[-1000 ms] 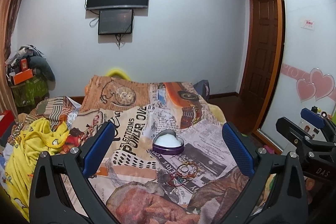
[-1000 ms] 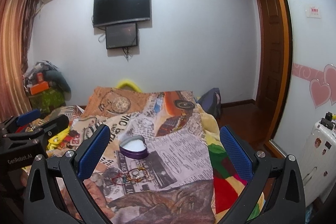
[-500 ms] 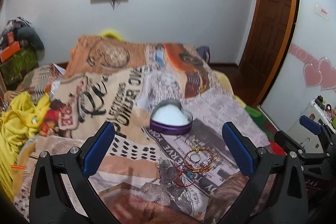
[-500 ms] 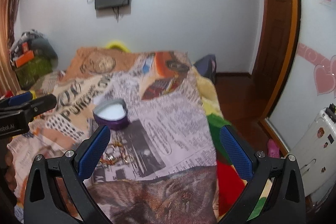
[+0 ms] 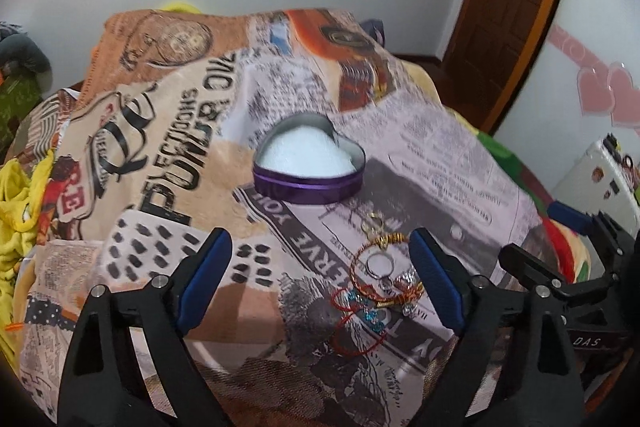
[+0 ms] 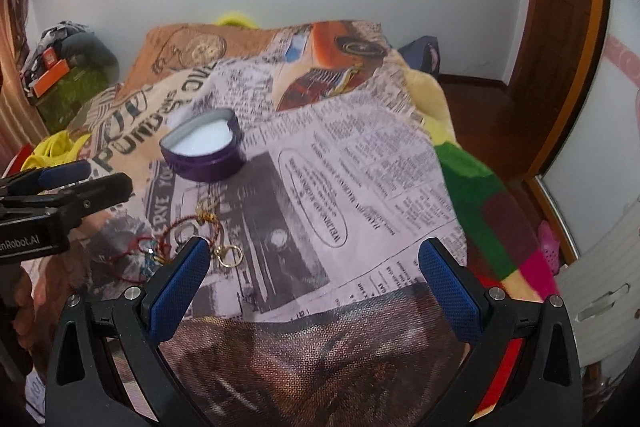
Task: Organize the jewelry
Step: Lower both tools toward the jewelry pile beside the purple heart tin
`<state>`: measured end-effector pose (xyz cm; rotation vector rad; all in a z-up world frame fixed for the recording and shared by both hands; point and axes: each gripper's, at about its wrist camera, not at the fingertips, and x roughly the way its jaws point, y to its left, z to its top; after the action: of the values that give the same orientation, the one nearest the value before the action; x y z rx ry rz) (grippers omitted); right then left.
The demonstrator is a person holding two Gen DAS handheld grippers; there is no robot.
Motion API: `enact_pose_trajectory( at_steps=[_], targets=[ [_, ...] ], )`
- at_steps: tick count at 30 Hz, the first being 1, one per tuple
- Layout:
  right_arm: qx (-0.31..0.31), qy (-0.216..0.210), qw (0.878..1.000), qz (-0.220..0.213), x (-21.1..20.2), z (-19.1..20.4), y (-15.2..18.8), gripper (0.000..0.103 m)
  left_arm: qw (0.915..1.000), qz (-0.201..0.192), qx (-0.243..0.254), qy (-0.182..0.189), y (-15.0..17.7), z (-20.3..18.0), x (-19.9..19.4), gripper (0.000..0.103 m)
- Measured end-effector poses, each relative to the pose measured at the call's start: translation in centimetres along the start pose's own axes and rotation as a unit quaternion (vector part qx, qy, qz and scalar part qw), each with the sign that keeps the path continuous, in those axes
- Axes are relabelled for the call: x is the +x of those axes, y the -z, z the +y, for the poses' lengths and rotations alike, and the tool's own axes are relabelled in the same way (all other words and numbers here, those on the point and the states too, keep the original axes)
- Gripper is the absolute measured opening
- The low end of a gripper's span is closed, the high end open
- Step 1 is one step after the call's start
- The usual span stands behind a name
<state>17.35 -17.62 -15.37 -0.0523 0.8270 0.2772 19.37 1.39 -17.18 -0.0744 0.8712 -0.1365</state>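
Nearest you, the left gripper (image 5: 318, 277) is closing its jaws on nothing; the jewelry pile (image 5: 378, 281) lies on the bedspread (image 5: 168, 163) just inside its right finger (image 5: 434, 283), off-centre. Close from here and you risk pinching cloth, or snagging one loop so that the tangled bracelets drag along. The right gripper (image 6: 314, 281) hangs released and empty, the pile (image 6: 188, 239) beside its left finger (image 6: 180, 281); both tools converging there could collide. Farther off, the purple heart-shaped tin (image 5: 309, 167) sits open with its white lining showing; soft bedding may let it tip if nudged.
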Motion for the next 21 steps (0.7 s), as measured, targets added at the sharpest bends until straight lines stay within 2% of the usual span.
enact_pose_trajectory(
  at_steps=[5,11,16,21],
  targets=[
    [-0.011,-0.010,1.000,0.011,0.8,0.3,0.2,0.099,0.9992,0.033,0.019,0.012,0.6,-0.5,1.6,0.072],
    [-0.028,-0.030,0.999,0.032,2.0,1.0,0.5,0.084,0.9969,0.062,0.045,0.019,1.3,-1.2,2.9,0.055],
    [-0.038,-0.049,0.997,0.045,3.0,1.6,0.7,0.066,0.9945,0.074,0.063,0.037,1.4,-2.0,3.5,0.041],
    [-0.057,-0.062,0.995,0.047,3.6,2.3,0.6,0.054,0.9917,0.083,0.079,0.058,1.4,-3.1,4.2,0.034]
  ],
)
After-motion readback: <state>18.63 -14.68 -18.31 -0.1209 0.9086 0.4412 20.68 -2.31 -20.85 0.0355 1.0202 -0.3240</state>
